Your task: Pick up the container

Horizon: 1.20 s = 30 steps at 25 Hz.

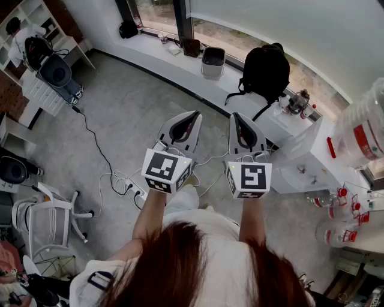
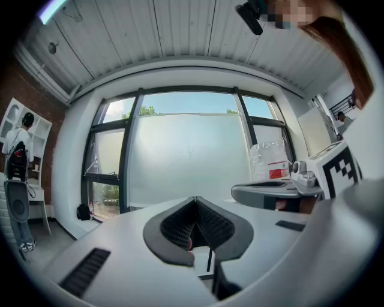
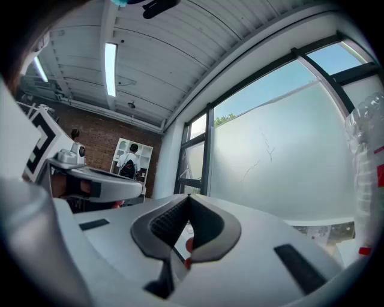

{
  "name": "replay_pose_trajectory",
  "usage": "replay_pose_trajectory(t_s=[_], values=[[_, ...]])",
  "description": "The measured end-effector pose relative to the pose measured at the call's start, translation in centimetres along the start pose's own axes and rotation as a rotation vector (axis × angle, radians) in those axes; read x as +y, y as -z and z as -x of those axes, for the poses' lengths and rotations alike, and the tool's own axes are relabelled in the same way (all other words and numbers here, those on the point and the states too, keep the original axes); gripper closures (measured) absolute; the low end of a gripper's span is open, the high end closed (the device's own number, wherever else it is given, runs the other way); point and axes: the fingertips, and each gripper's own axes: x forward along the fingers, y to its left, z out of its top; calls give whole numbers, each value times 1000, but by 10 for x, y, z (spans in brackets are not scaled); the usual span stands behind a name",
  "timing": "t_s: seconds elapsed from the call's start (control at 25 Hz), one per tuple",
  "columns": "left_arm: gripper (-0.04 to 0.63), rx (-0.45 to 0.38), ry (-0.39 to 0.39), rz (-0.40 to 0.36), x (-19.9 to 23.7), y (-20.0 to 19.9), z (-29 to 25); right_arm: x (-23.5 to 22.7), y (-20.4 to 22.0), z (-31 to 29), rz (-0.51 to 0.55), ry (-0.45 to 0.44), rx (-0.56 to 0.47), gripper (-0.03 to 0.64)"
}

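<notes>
Holding the left gripper and the right gripper up side by side over the grey floor, both sets of tongs pressed together with nothing between them. Leaving the clear, red-labelled container untouched at the far right, well apart from both. Nothing of the pick-up done so far; reaching over, opening, clamping and lifting apparently all still ahead.

Office-like workroom: swivel chair, white shelving, trailing floor cables, tall windows, brick wall.
</notes>
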Motion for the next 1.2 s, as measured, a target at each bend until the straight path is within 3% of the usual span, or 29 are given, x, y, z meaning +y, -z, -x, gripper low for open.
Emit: replay_pose_trajectory(t_s=[0.36, 0.76, 1.2], values=[[577, 11, 31, -10, 55, 3, -37, 3, 3, -56, 17, 24, 6, 592], [577, 23, 103, -23, 108, 11, -79, 2, 5, -130, -35, 68, 4, 592], [577, 21, 108, 1, 174, 20, -99, 15, 8, -191, -66, 107, 9, 592]])
